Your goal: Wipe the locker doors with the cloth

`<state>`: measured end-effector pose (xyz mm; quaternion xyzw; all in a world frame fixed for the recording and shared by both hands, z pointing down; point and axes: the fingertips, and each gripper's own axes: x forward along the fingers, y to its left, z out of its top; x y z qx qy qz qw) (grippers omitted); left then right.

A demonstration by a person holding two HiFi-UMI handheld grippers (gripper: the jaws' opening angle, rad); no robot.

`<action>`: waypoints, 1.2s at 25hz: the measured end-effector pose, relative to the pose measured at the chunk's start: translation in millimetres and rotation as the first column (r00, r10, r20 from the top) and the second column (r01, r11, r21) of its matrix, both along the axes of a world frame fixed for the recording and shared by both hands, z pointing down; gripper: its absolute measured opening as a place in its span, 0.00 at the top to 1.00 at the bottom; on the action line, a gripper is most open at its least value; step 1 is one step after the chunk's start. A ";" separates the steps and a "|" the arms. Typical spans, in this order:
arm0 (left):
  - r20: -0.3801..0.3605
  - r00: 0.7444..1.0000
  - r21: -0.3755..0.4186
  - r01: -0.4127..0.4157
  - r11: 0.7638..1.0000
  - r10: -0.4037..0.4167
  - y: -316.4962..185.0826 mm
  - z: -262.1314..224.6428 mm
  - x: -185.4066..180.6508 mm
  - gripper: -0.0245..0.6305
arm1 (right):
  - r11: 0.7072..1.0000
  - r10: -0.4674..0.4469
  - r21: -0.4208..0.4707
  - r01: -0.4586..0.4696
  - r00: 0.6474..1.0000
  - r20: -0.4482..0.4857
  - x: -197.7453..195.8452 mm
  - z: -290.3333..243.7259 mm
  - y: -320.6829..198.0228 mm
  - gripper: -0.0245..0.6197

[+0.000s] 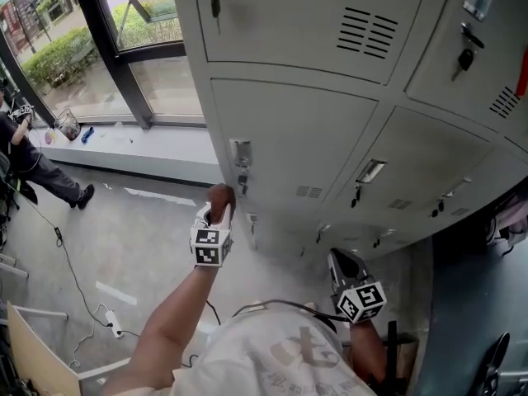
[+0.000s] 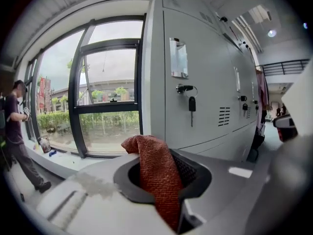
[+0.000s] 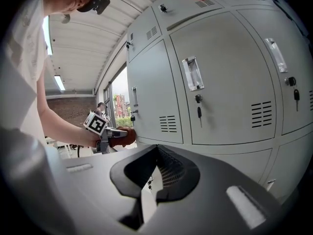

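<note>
The left gripper (image 1: 218,214) pinches the red cloth (image 2: 155,168) just below the handle (image 1: 240,152) of a locker door (image 1: 305,134), perhaps touching the door. The right gripper (image 1: 345,264), jaws together and empty, hangs lower right of that handle. Wiping looks barely begun.

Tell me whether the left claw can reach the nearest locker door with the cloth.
Probably yes: the left claw is shut on the cloth and sits right beside the locker door, with nothing visible between them.

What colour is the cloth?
The cloth is rust red; the left gripper view shows it best.
</note>
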<state>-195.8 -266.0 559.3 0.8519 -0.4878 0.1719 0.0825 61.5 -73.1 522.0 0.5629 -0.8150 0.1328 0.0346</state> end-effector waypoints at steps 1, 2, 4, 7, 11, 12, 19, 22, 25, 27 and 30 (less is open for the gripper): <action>0.033 0.999 0.015 0.002 1.000 -0.003 -3.0 0.8 4.1 0.86 | 1.000 0.001 -0.002 -0.001 1.000 0.002 4.9 0.8 0.3 0.95; 0.062 0.998 0.028 0.001 1.000 -0.003 -5.6 1.8 9.4 0.86 | 1.000 0.002 -0.004 -0.002 1.000 0.003 9.8 0.6 0.3 0.95; 0.097 0.995 0.041 0.002 0.999 -0.006 -10.8 4.5 21.1 0.86 | 1.000 0.007 -0.002 -0.007 1.000 0.005 19.5 -2.0 -0.9 0.95; 0.108 0.994 0.050 0.008 0.999 -0.013 -16.6 6.1 35.4 0.86 | 1.000 0.010 0.006 -0.010 1.000 0.002 34.3 -3.9 -1.4 0.95; 0.109 0.994 0.056 -0.010 0.998 0.004 -19.8 5.9 49.8 0.86 | 1.000 0.017 0.007 -0.017 1.000 -0.006 51.4 -4.1 -0.2 0.95; 0.110 0.994 0.056 -0.012 0.998 0.005 -20.4 6.0 51.9 0.86 | 1.000 0.018 0.006 -0.018 1.000 -0.005 55.4 -3.8 -0.2 0.95; 0.140 0.989 0.051 -0.054 0.997 0.047 -16.0 9.5 71.8 0.86 | 1.000 0.005 0.001 -0.005 1.000 0.010 67.5 -2.2 -0.5 0.95; 0.141 0.988 0.045 -0.064 0.997 0.057 -13.0 11.0 82.5 0.86 | 1.000 0.003 -0.009 -0.002 1.000 0.013 69.1 -4.4 -0.3 0.95; 0.131 0.989 0.036 -0.075 0.997 0.069 -8.1 11.8 94.6 0.86 | 1.000 0.004 -0.012 -0.004 1.000 0.011 75.0 -4.1 2.4 0.95; 0.121 0.989 0.031 -0.085 0.996 0.080 -5.0 10.5 104.2 0.86 | 1.000 0.008 -0.014 -0.008 1.000 0.010 80.8 -3.4 3.8 0.95; 0.107 0.990 0.025 -0.091 0.996 0.088 -1.5 8.1 115.8 0.86 | 1.000 0.007 -0.008 -0.007 1.000 0.014 88.0 -1.5 3.6 0.95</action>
